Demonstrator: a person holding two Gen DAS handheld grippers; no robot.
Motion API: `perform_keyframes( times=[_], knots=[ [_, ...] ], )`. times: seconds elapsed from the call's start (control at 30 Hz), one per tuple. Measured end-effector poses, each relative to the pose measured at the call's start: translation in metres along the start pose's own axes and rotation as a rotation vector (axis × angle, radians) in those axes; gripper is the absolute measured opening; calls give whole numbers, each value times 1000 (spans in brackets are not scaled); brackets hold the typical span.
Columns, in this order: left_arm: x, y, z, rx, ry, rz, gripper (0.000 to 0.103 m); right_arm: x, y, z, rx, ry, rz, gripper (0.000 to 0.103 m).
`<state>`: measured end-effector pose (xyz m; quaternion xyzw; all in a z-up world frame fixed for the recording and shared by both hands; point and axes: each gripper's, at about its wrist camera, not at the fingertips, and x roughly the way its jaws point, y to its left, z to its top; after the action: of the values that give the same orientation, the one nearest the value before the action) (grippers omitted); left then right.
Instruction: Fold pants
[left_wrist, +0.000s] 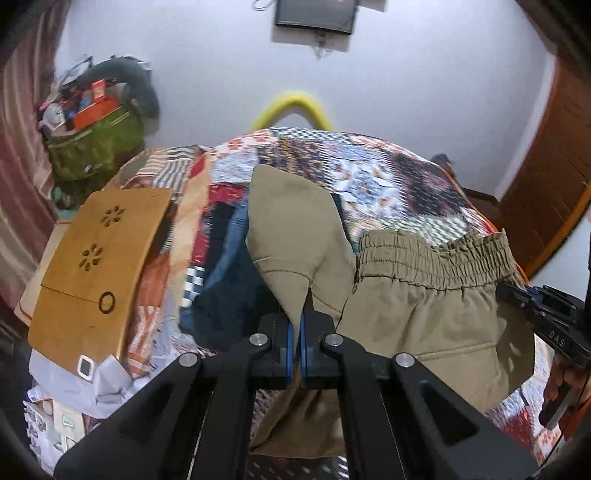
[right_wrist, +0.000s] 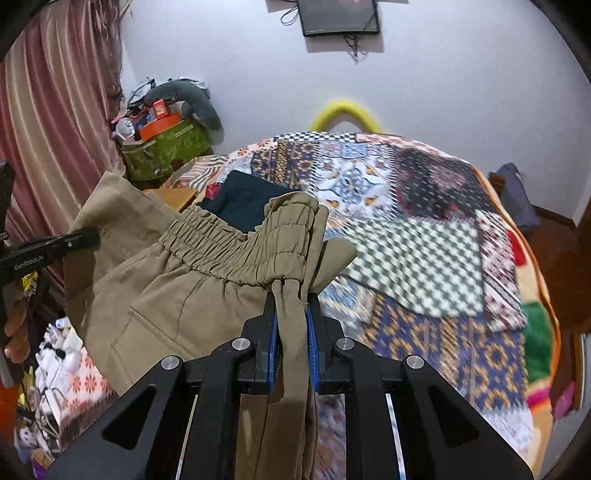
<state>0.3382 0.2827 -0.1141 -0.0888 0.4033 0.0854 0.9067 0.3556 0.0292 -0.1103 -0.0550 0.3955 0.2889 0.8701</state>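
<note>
Khaki pants (left_wrist: 424, 314) with an elastic waistband (left_wrist: 436, 258) hang in the air above the bed, held between both grippers. My left gripper (left_wrist: 295, 325) is shut on a corner of the khaki cloth. My right gripper (right_wrist: 291, 317) is shut on a bunched end of the waistband (right_wrist: 236, 251). The pants (right_wrist: 155, 295) spread leftward in the right wrist view, where the left gripper (right_wrist: 85, 236) shows at the left edge. The right gripper (left_wrist: 517, 295) shows at the right in the left wrist view.
A patchwork quilt (right_wrist: 424, 240) covers the bed. Dark folded clothes (right_wrist: 243, 199) lie on it at the back left. A wooden board (left_wrist: 103, 266) lies on the bed's left side. A green bag (right_wrist: 166, 147) with clutter stands by the curtain (right_wrist: 55, 110). Small items (right_wrist: 55, 354) lie at the lower left.
</note>
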Motion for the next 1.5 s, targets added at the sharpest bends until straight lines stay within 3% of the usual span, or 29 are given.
perform_keyframes(
  times=[0.33, 0.53, 0.63, 0.77, 0.9, 1.07, 1.27, 1.5],
  knots=[
    [78, 45, 19, -1, 13, 123, 2, 82, 20, 28, 2, 16, 14, 12],
    [143, 58, 11, -13, 87, 211, 2, 121, 34, 21, -39, 43, 0, 12],
    [161, 65, 3, 5, 107, 272, 2, 130, 31, 10, -71, 45, -61, 14],
    [161, 68, -11, 36, 147, 251, 5, 120, 23, 1, -71, 61, -80, 24],
    [129, 62, -18, 31, 163, 206, 16, 91, 21, -1, -55, 39, -64, 30],
    [59, 44, -19, 40, 80, 144, 24, 13, 30, 5, -59, -75, -28, 31],
    [-68, 0, -28, 94, -132, 69, 24, -98, 55, 6, -82, -258, 40, 31],
    [-205, -49, -64, 141, -393, 16, 24, -208, 93, -23, -124, -452, 125, 31]
  ],
)
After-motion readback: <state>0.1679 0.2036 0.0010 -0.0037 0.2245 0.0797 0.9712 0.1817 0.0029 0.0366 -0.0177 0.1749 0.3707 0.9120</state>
